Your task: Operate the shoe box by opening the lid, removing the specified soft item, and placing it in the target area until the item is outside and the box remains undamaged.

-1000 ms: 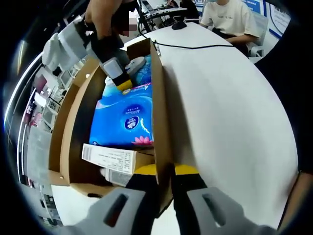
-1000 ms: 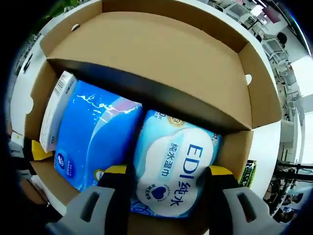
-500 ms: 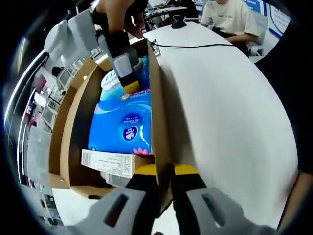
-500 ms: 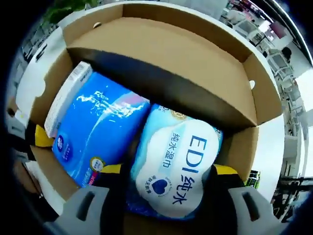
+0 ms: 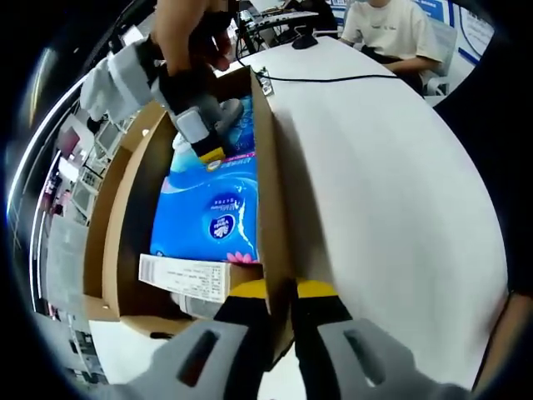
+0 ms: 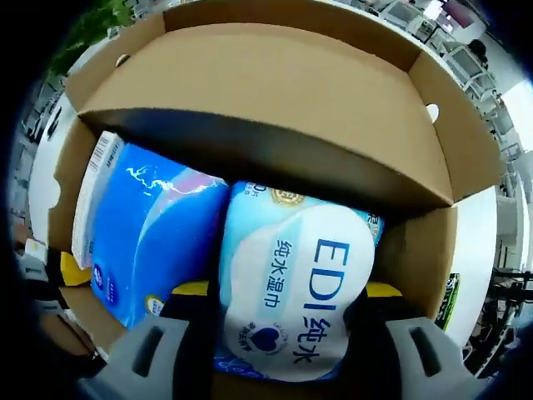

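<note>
1. Nearest in the left gripper view, the left tongs (image 5: 281, 321) are pressed together on the side wall of the open brown cardboard shoe box (image 5: 268, 208), pinching its edge and steadying it on the white round worktop (image 5: 391, 192).
2. Just past that grip, at the box's near end, a small white carton with a barcode label (image 5: 185, 276) lies across the bottom, and beyond it a bright blue plastic tissue pack (image 5: 208, 218) fills the middle.
3. At the box's far end the right tongs (image 5: 206, 143), held by a person's hand (image 5: 187, 29), reach down onto the pale blue soft wet-wipe pack printed EDI (image 6: 296, 304).
4. In the right gripper view the right tongs (image 6: 283, 290) stand one either side of that wipe pack, their yellow-tipped jaws against its flanks; the pack bulges between them, so they appear to be pinching it, though the contact itself is partly hidden.
5. The wipe pack sits inside the box, beside the blue tissue pack and under the raised cardboard lid (image 6: 266, 108).
6. The step in hand looks like lifting the wipe pack out. It would go best with a firm, low squeeze, since soft film can slip, and a straight pull upward, clear of the lid and the far wall, while the left tongs hold the box down without creasing the cardboard.
7. Farthest off, a black cable (image 5: 333, 78) crosses the worktop's far edge, where a seated person in a pale shirt (image 5: 391, 29) is visible.
</note>
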Tool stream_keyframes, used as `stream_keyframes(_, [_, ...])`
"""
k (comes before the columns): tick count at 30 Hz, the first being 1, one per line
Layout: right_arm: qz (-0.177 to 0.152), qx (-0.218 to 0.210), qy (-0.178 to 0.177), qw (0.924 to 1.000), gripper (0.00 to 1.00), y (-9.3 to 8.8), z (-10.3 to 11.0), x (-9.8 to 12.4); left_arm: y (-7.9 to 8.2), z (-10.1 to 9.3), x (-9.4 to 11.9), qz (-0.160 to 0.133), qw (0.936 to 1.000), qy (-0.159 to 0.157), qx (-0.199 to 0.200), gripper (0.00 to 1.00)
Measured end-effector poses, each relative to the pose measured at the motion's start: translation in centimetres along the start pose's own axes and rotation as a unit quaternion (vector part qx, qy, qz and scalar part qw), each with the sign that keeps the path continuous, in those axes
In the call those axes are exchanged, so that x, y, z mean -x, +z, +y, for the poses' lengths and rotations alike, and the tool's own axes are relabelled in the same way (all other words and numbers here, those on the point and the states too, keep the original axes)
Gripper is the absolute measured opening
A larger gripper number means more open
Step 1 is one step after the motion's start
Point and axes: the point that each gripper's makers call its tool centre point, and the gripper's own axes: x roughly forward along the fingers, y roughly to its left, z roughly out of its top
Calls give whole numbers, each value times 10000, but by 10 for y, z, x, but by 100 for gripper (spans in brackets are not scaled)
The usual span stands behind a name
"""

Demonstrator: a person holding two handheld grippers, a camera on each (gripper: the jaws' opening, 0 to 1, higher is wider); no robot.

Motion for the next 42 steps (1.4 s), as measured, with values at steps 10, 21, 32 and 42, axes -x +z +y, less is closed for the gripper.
stream_keyframes(10, [140,-225,194,9995,72,-1,3,-13,1,1,-1,2,10000,-3,-16,8])
stream_keyframes(21, [-733,477,139,9961,70,14,9,-9,0,1,0,48,10000,4,-15,7])
stream_keyframes(32, [-108,133,276,9995,73,11,9,-17,0,1,-1,106,9999,22,-1,7])
stream_keyframes(42, [-57,129,308,9994,74,3,13,-14,-2,-1,-1,277,9996,48,-82,8])
